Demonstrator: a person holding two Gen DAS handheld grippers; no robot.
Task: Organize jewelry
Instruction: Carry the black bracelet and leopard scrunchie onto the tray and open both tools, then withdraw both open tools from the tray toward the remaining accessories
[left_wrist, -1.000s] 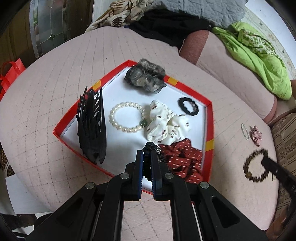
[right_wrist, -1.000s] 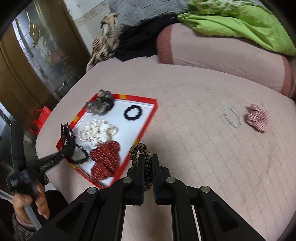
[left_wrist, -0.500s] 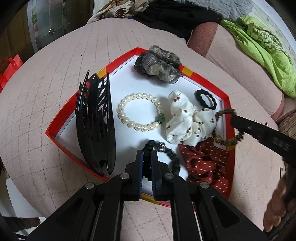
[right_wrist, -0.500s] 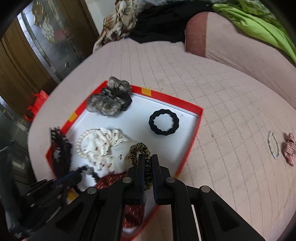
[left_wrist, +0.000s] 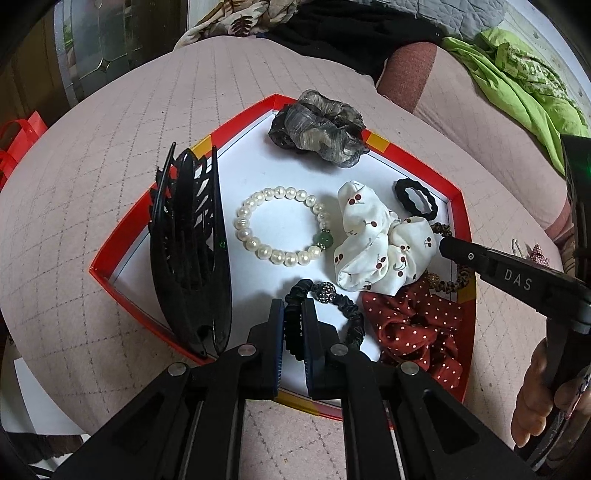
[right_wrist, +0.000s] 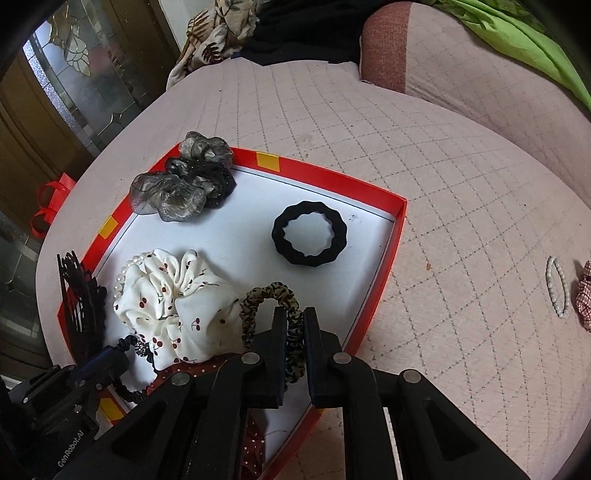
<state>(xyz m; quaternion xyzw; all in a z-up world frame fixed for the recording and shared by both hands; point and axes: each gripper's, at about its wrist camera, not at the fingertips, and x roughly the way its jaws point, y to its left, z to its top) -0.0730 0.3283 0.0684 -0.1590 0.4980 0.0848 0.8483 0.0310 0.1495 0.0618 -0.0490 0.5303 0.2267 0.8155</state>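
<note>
Leopard-print scrunchie (right_wrist: 271, 295) pinched between right fingers (right_wrist: 279, 332), over red tray (right_wrist: 391, 258)

Right gripper (right_wrist: 294, 334) carried from over the pink quilted bed (right_wrist: 461, 206) to above the red-rimmed tray (right_wrist: 391, 258), leopard-print hair tie (right_wrist: 271, 295) now hanging beside the cherry-print scrunchie (right_wrist: 173, 299), no longer out past the tray rim. Left gripper (left_wrist: 293, 325) advanced further in over the tray, black beaded hair tie (left_wrist: 332, 306) brought beyond the near rim to sit just short of the pearl bracelet (left_wrist: 280, 230).
</note>
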